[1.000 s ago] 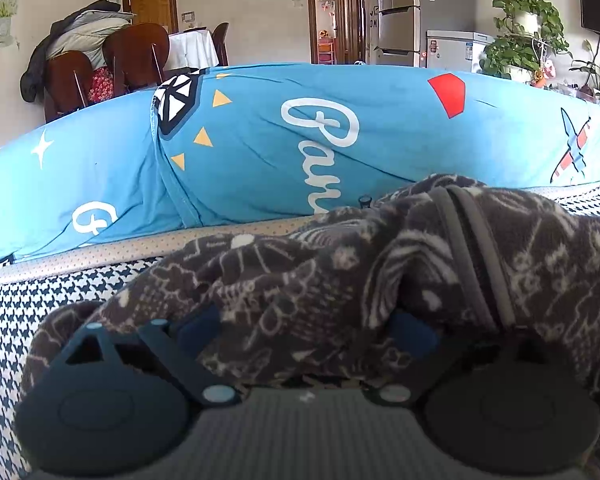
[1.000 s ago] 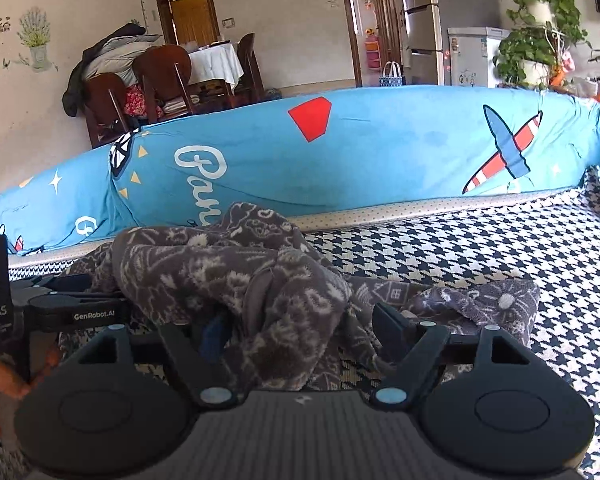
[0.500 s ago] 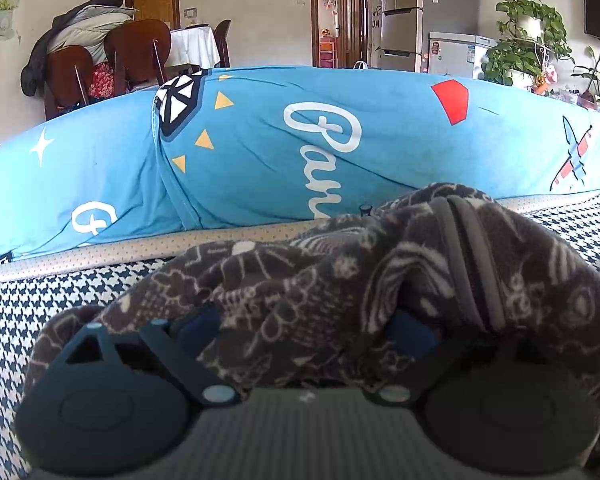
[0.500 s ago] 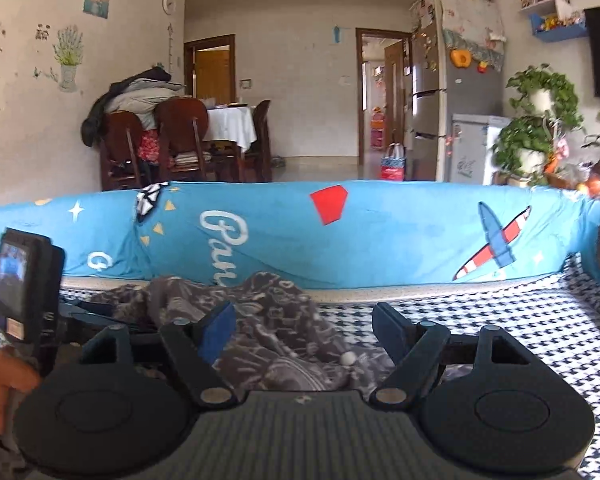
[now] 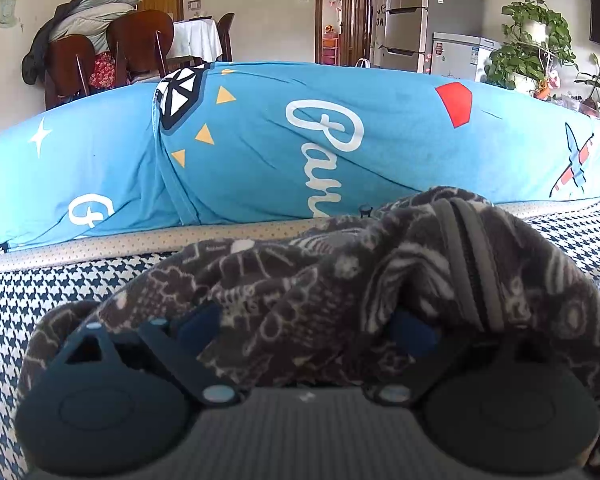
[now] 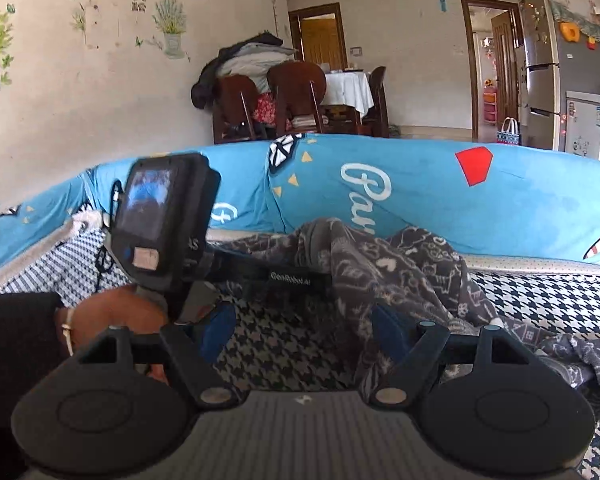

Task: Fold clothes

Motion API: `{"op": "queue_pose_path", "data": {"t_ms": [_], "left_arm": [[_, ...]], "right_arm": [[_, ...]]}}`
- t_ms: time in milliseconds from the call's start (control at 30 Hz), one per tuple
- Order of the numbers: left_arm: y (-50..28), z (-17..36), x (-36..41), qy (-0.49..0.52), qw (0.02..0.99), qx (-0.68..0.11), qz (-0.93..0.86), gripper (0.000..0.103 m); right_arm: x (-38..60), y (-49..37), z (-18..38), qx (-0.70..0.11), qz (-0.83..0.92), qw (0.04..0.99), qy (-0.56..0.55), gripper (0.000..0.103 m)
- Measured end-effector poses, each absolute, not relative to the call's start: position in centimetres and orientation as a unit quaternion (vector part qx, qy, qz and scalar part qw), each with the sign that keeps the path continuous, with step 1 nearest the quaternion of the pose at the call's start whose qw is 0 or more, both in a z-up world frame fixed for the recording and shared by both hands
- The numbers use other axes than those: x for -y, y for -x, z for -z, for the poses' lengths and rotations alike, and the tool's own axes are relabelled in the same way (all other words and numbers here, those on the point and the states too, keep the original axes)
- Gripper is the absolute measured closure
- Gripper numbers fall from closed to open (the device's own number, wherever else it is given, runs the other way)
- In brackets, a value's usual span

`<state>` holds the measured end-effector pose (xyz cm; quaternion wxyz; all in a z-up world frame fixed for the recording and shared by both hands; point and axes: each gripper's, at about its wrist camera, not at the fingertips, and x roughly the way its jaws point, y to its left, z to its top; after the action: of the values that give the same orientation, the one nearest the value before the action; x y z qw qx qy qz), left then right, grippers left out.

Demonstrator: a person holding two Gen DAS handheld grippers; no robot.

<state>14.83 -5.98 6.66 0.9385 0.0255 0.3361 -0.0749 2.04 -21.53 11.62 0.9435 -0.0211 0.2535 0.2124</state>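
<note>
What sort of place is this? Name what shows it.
Most likely a home's living and dining room: a fridge by the doorway, wooden dining chairs at a clothed table, and potted plants behind a blue bolster.

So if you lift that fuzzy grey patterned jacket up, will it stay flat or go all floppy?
Probably floppy: the grey patterned jacket already slumps in soft folds over the left gripper. It looks like fuzzy fleece, so it likely won't slip easily. Its zipper bends with the cloth, so even that part should sag.
</note>
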Motion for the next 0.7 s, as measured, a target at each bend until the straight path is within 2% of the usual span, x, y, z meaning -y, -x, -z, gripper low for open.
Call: {"op": "queue_pose_path", "data": {"t_ms": [267, 700], "left_arm": [[-14.9, -6.7, 5.9, -0.016, 0.937, -0.34, 0.078, 0.009], [-15.0, -6.7, 5.7, -0.006, 0.935, -0.344, 0.081, 0.009]], "right_arm": [[19.6, -4.5, -7.8, -0.25, -0.13, 0.948, 0.147, 0.027], [17.7, -8.6, -2.9, -0.256, -0.117, 0.938, 0.201, 0.027]]}}
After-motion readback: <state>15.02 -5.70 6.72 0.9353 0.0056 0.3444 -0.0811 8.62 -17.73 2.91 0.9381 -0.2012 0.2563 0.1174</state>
